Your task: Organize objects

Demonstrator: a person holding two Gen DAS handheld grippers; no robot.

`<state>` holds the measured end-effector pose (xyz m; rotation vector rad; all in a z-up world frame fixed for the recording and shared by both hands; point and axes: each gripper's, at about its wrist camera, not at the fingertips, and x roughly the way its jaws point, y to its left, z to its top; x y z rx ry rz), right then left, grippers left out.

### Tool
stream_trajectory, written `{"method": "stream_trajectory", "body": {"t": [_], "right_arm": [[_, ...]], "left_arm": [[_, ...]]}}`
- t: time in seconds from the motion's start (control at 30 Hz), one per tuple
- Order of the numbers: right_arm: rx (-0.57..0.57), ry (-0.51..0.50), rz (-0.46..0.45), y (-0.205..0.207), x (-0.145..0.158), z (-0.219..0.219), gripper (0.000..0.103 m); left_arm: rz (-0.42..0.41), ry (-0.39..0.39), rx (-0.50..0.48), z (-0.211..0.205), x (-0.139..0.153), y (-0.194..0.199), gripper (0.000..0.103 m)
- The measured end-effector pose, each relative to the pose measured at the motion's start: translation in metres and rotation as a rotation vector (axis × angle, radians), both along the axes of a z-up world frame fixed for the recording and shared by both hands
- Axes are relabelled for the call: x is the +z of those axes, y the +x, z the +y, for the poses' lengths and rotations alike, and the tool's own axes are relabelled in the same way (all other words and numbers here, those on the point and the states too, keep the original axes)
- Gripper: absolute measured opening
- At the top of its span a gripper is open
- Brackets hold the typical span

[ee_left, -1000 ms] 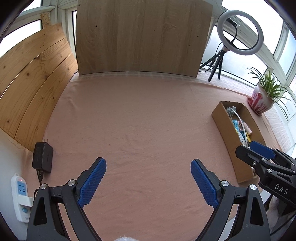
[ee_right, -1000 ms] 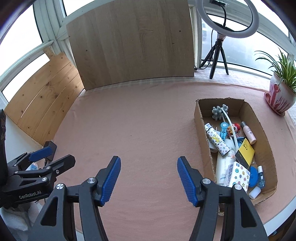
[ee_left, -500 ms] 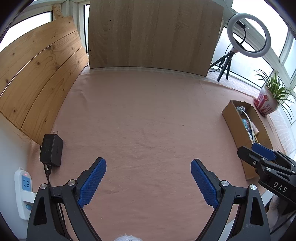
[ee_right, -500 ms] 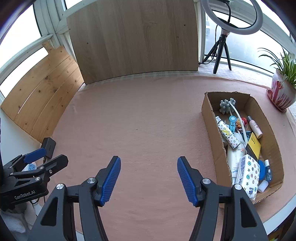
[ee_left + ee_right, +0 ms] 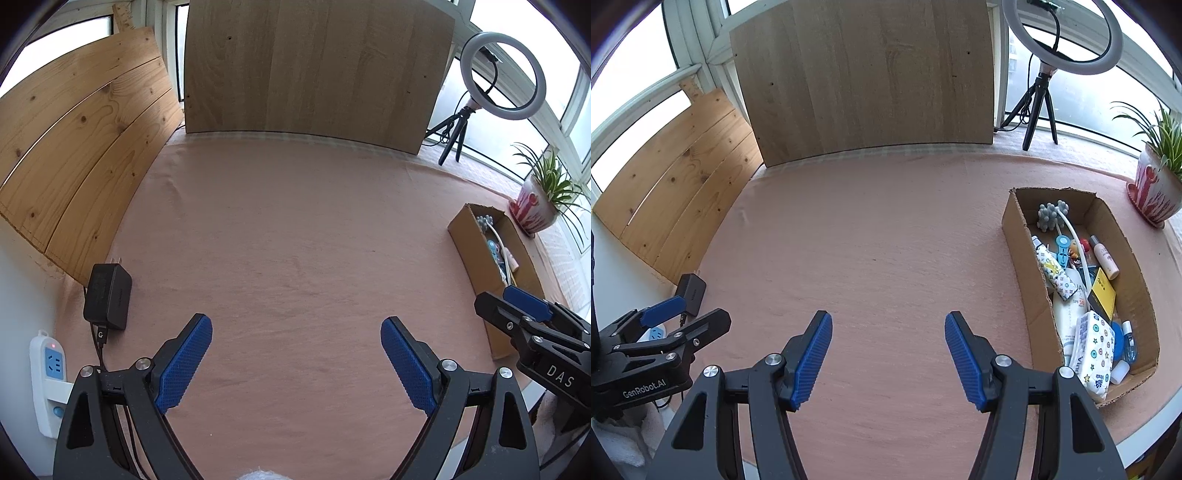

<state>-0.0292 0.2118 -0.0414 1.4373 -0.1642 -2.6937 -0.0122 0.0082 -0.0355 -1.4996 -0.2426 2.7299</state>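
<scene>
A cardboard box (image 5: pixel 1021 243) stands on the right of the pink-covered table (image 5: pixel 879 236) and holds several small items: a patterned tissue pack (image 5: pixel 1095 354), a white tube (image 5: pixel 1067 317), a yellow card (image 5: pixel 1102 295) and a grey toy (image 5: pixel 1051 216). In the left wrist view the same box (image 5: pixel 476 254) sits far right. My left gripper (image 5: pixel 295 332) hangs open over bare cloth near the front edge, holding nothing. My right gripper (image 5: pixel 888 328) is also open and empty, left of the box. Each gripper shows in the other's view: the right gripper (image 5: pixel 524 314), the left gripper (image 5: pixel 665 325).
A black power adapter (image 5: pixel 108 297) and a white power strip (image 5: pixel 50 373) lie at the table's left edge. Wooden boards (image 5: pixel 317 70) stand along the back and left. A ring light on a tripod (image 5: pixel 495 74) and a potted plant (image 5: pixel 539 199) stand at the back right.
Both grippers have drawn back and up from the table, so the box and boards look farther away. Both stay open and empty. Nothing on the table has moved.
</scene>
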Motion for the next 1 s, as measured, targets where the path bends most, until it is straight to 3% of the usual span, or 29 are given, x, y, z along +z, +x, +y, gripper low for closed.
{"method": "stream_trajectory", "body": {"t": [1.0], "right_arm": [[-0.014, -0.022, -0.049, -0.004, -0.016, -0.003, 0.06]], "left_arm": [[-0.03, -0.004, -0.004, -0.005, -0.012, -0.007, 0.095]]}}
